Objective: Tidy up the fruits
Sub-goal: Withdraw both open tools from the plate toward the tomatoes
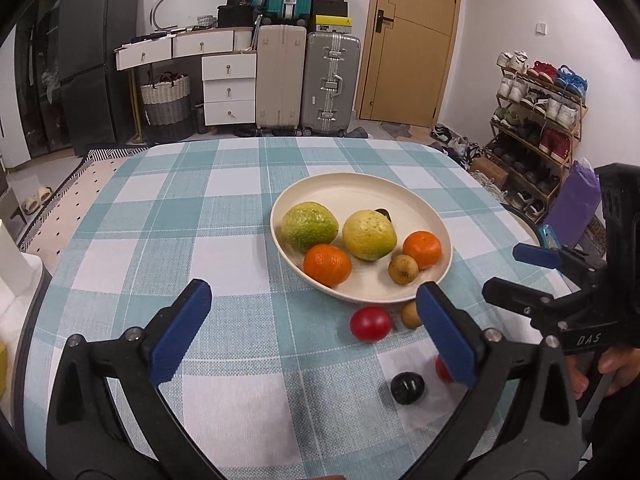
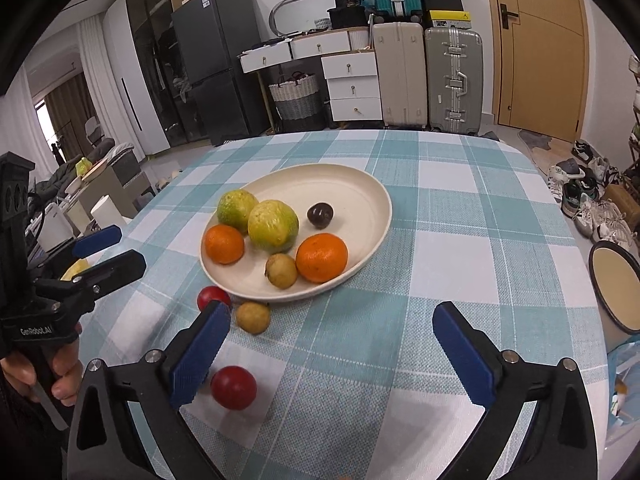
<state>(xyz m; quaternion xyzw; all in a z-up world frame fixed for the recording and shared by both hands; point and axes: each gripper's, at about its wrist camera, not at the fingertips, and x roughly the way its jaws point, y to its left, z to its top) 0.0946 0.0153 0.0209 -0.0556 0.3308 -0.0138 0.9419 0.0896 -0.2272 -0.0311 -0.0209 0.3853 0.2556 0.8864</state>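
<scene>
A cream plate on the checked tablecloth holds two guavas, two oranges, a small tan fruit and a dark plum. Loose in front of the plate lie a red fruit, a tan fruit, a dark fruit and a second red fruit. My left gripper hovers open and empty before the plate. My right gripper is open and empty too, with the second red fruit just beside its left finger.
Each gripper shows in the other's view, held by a hand: the right gripper and the left gripper. A cream enamel pot stands at the table's right edge. Suitcases and drawers line the far wall.
</scene>
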